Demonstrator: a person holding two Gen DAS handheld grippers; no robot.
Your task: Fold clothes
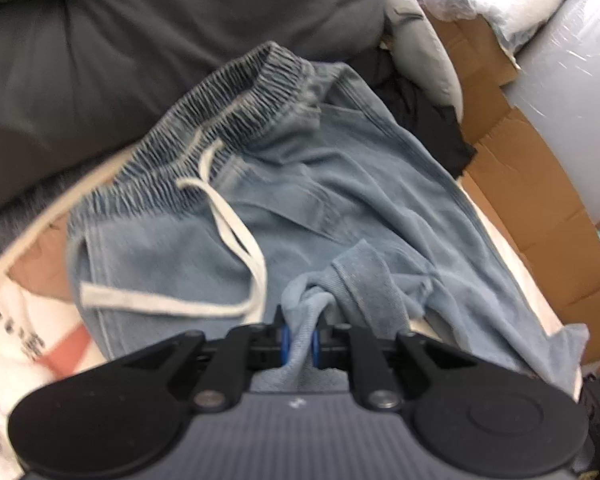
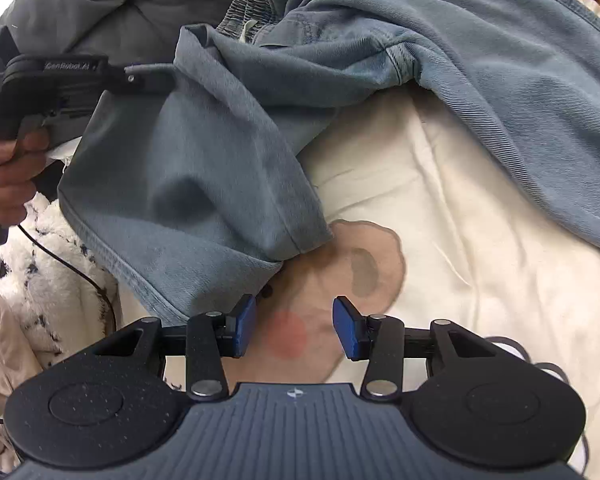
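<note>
Two tools | left hand-held gripper [image 1: 299,334] clamps jeans [image 1: 340,184] hem | right hand-held gripper [image 2: 295,326] apart above sheet [image 2: 480,240]

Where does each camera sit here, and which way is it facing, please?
Left wrist: on the left hand-held gripper, looking along its fingers, shut on the blue trousers.
Right wrist: on the right hand-held gripper, open over the cream sheet; the person's left hand shows.
Shared: the trousers.
</note>
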